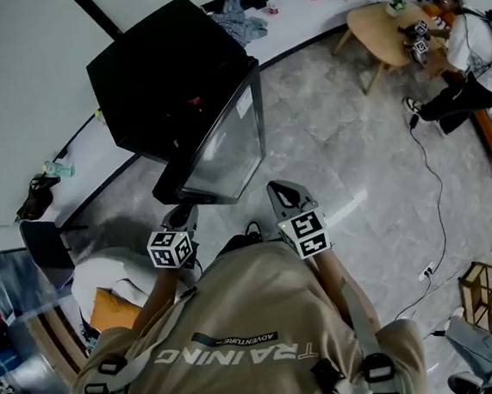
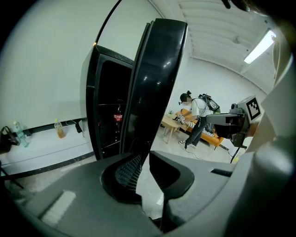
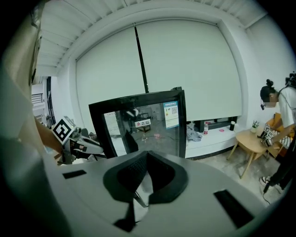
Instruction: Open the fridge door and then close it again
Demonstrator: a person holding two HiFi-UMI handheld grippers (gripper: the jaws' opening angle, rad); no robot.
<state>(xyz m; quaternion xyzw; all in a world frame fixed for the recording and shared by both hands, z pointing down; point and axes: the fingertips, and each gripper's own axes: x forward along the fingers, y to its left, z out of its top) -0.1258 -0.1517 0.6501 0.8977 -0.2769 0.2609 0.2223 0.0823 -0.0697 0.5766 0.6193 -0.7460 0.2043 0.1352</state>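
**The fridge door stood open, ready for a push**
To shut it well, the left gripper (image 2: 144, 155) would best press flat on the door (image 2: 157, 83) just ahead of it, then push slowly toward the fridge (image 2: 104, 102) behind. Its jaws were a little apart and held nothing. The right gripper (image 3: 145, 153) faced the door's glass with its jaws together, empty.

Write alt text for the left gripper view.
A black fridge stands with its door swung open, edge-on just beyond the left gripper, whose jaws are slightly apart. A red-labelled bottle sits inside; a person bends over a low table behind.
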